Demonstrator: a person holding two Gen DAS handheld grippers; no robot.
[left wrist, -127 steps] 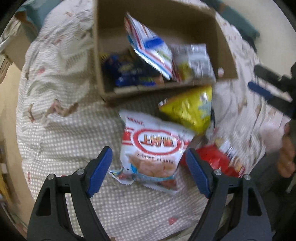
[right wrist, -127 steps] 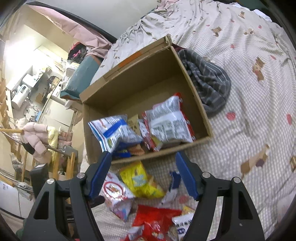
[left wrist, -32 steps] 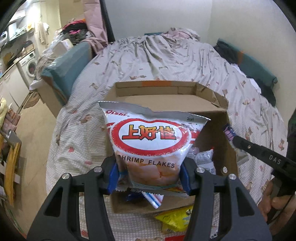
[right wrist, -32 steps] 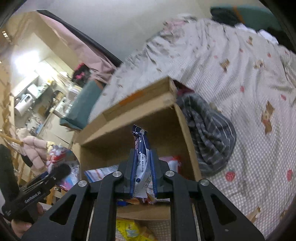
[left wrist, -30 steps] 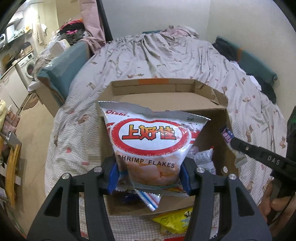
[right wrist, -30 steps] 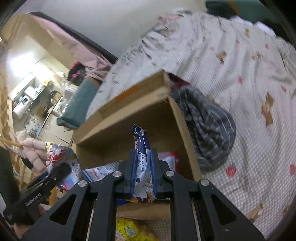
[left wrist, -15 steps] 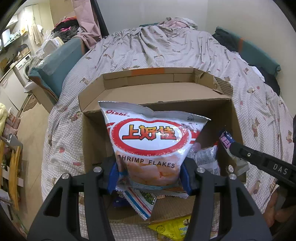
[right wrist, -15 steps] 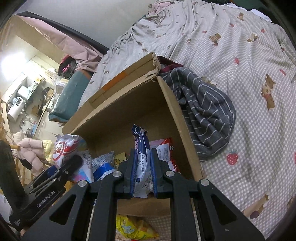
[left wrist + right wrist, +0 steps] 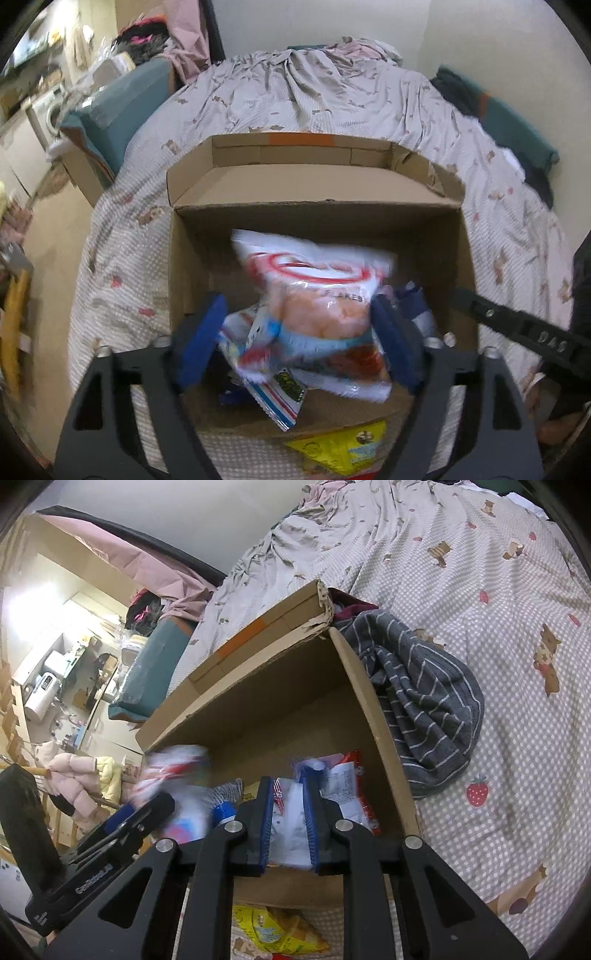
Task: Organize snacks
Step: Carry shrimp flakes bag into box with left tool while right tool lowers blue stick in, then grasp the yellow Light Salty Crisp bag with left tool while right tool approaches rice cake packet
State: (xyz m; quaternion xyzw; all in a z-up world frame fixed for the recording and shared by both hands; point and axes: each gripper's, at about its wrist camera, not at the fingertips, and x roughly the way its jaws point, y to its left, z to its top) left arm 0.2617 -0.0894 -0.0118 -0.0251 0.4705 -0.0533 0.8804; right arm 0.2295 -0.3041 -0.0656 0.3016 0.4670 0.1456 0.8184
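Left gripper point(image 9: 299, 343) fingers stand apart; the shrimp flakes bag point(image 9: 317, 306) lies between them inside the cardboard box point(image 9: 317, 184). Right gripper point(image 9: 289, 825) is slightly parted around a white packet point(image 9: 290, 823), contact unclear.

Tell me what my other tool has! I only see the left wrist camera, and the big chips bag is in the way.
Observer: The right tool has a small white-and-blue packet between its pads, over the cardboard box. It is too blurred to say whether the packet is gripped.
Operator: Is anything next to the box on that side?
Observer: Yes, a grey striped cloth lies bunched on the bed beside the box's right outer wall.
Operator: What else is in the box over there?
Observer: A red-edged packet lies near the right inner wall.
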